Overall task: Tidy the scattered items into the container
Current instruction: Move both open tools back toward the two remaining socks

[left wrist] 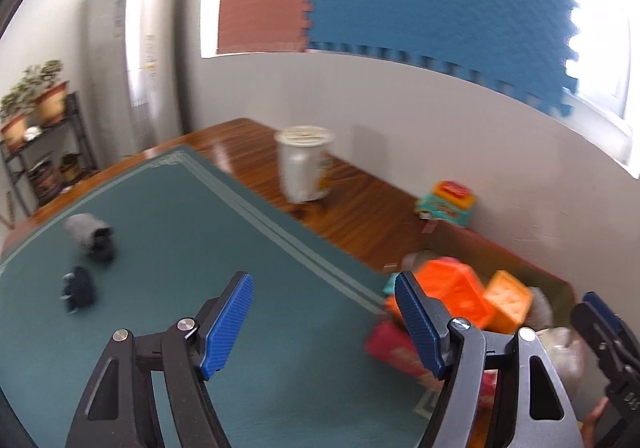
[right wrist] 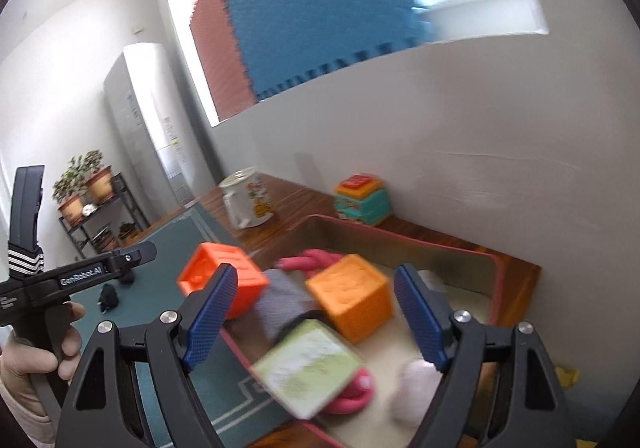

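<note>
1. The shallow red-rimmed tray (right wrist: 496, 280) sits at the wall end of the wooden surface (left wrist: 360, 204), and most of the clutter is already piled in it: two orange plastic cubes (right wrist: 348, 300), a pale green box (right wrist: 308, 368) and something pink, all tumbled loosely.
2. The right hand-held gripper (right wrist: 316, 316) hangs over that tray with its jaws spread and nothing between the pads, apparently released above the load.
3. The left hand-held gripper (left wrist: 324, 324) is likewise open and empty, pointing away from the tray across the green mat (left wrist: 180, 248).
4. Well apart from the tray, two small dark items (left wrist: 80, 288) lie on the mat; I judge they are next.
5. A white printed mug (left wrist: 304, 164) stands beyond the mat.
</note>
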`<state>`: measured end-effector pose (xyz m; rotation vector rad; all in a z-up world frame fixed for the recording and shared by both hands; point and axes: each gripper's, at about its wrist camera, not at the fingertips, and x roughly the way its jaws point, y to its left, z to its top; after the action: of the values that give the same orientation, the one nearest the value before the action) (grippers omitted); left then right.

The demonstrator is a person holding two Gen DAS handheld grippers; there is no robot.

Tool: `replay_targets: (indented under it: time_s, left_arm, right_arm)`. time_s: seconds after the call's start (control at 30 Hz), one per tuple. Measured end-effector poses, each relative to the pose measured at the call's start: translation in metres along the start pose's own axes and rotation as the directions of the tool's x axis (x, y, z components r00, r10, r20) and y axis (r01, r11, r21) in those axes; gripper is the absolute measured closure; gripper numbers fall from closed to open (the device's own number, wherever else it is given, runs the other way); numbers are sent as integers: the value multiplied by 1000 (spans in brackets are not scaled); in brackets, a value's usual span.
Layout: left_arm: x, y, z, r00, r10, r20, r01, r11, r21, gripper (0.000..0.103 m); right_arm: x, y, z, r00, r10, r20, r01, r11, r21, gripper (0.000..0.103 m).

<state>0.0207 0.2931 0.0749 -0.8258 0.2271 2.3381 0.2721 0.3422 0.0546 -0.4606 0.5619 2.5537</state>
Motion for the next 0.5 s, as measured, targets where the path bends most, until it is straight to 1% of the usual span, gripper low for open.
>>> replay_targets:
  time_s: [0.13, 0.27, 0.5]
  left_arm:
    - [-10, 40, -8, 997, 80, 1, -80, 996, -37, 28]
    - [-19, 82, -16, 991, 137, -11, -137, 987, -88, 28]
    - [-39, 148, -29, 981, 194, -16, -194, 964, -182, 28]
  right_arm:
    - [8, 33, 0, 998, 55, -16, -55, 997, -48, 20]
    - [20, 72, -3, 992, 117, -46, -121, 988, -93, 20]
    - [45, 140, -13, 970, 211, -121, -228, 962, -150, 20]
